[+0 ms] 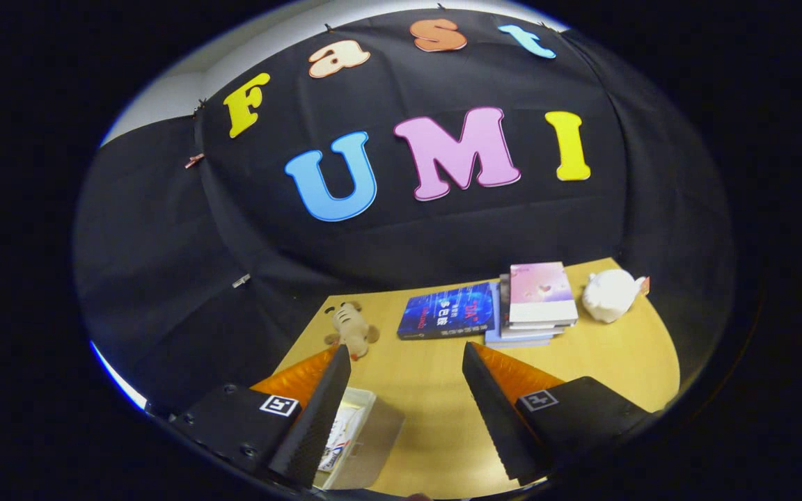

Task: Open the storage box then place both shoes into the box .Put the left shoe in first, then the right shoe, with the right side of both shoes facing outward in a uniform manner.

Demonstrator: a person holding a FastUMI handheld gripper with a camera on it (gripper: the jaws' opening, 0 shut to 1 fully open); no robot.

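Tongs (406, 356) agape over wooden table (429, 390), storage box (363, 435) beneath left finger.

Nothing I can actually read here. My gripper (406, 350) has its fingers spread wide with nothing between them, and each finger block carries a square black-and-white marker (279, 405). Ahead, the blue book (446, 311) has pale and red characters on its cover, too small to make out. Print inside the box (366, 431) is blurred.

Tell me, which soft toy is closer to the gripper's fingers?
The tan plush toy, just beyond the left finger of the open gripper. The white plush toy lies farther off, past the book stack.
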